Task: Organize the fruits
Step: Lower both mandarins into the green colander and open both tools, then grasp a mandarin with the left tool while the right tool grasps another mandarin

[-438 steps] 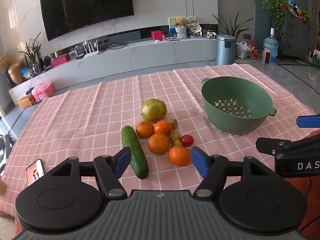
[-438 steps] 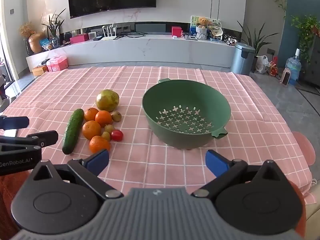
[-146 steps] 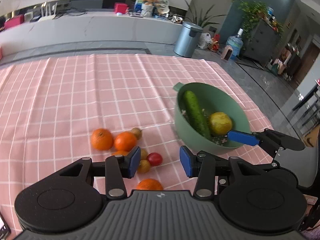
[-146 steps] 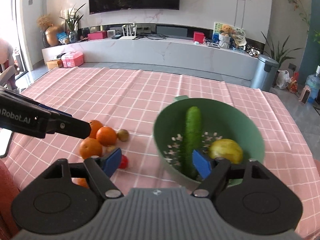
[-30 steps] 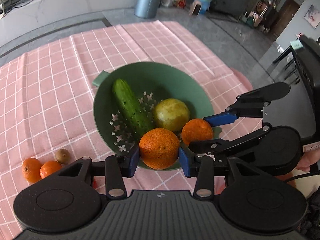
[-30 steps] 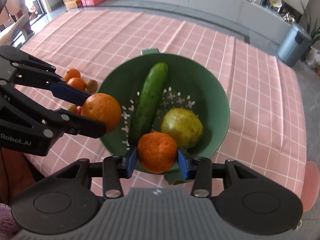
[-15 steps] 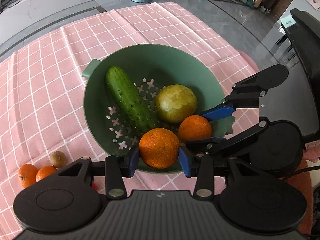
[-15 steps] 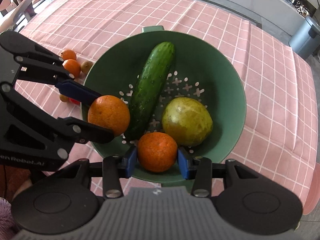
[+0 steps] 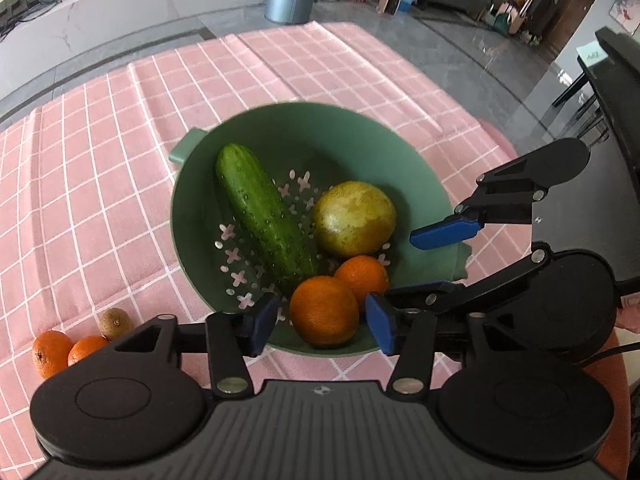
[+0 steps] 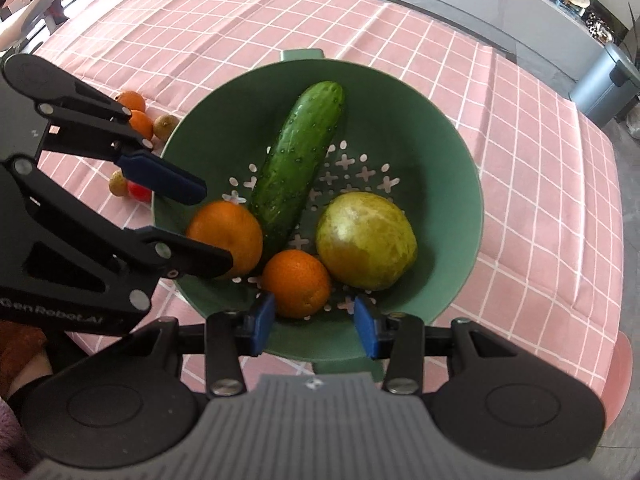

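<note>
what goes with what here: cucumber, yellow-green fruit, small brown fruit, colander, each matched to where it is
Things:
1 cucumber
2 yellow-green fruit
3 small brown fruit
4 colander

Places:
a outside, beside a pair of oranges
b standing on the pink checked cloth, holding fruit
c inside, long, lying across the holes
d inside, round, next to two oranges

Pairs: 1-c, 2-d, 3-a, 4-b

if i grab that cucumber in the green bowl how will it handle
The cucumber looks stiff, so it probably won't droop. Its bumpy, shiny skin may be a little slippery. Being long and round, it would likely roll on the cloth, and tilt if gripped near one end.
</note>
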A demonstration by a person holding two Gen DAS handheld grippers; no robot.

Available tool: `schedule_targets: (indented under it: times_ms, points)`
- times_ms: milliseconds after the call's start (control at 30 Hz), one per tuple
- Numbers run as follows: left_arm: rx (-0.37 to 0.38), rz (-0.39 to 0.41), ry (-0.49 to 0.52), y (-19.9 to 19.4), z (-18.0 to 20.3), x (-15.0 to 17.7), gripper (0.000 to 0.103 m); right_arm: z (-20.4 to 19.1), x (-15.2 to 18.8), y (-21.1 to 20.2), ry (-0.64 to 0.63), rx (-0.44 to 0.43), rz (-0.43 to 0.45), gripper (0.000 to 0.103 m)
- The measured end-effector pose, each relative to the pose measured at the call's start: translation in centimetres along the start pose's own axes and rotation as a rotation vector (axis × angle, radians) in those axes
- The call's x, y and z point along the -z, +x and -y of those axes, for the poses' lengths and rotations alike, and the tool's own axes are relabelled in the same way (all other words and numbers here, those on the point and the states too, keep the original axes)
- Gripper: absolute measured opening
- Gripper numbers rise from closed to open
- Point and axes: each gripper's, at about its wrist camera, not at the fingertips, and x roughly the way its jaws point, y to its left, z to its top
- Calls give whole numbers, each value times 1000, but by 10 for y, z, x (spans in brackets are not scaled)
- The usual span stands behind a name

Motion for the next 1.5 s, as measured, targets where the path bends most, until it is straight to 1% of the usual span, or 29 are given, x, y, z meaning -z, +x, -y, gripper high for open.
schedule_targets:
  times_ms: [67,133,200,267,367,400,433,500,633,733,833,967,1067,1167,1333,1433,1500]
  points:
    - [0,39,-16,-9,0,3,63,-3,1,-7,2,12,13,43]
    - [-8,93,-33,-21,1,9,63,-7,3,-15,-2,42,46,51]
    - [-19,127,-41,-32,2,14,63,-15,6,-23,-26,85,87,52]
    - [-47,153,-38,-44,4,20,63,-24,9,-32,-50,133,127,52]
    - [-116,194,-30,-63,7,26,63,-38,15,-44,-64,188,195,52]
    - [-130,208,-25,-69,7,29,63,-42,18,-49,-60,200,227,54]
    - [-137,219,-22,-75,7,31,63,-46,21,-53,-53,207,255,58]
    - [-149,233,-27,-86,5,37,63,-53,25,-61,-30,221,305,59]
    - [-171,275,-77,-104,-6,49,63,-68,31,-73,19,224,386,59]
    - [-196,297,-103,-113,-18,56,63,-80,35,-79,83,191,455,59]
    - [-222,295,-120,-117,-28,59,63,-96,35,-78,115,163,498,59]
    - [-234,278,-148,-120,-46,67,63,-121,28,-67,108,134,508,59]
    - [-213,268,-175,-119,-62,72,63,-136,23,-58,101,103,507,59]
    - [-184,273,-223,-119,-79,78,63,-147,16,-51,88,86,507,59]
    - [-177,275,-264,-117,-100,85,63,-155,2,-38,67,66,489,57]
    - [-171,277,-280,-115,-109,88,63,-157,-7,-30,58,75,482,57]
    - [-171,278,-292,-113,-115,90,63,-155,-13,-24,61,60,475,57]
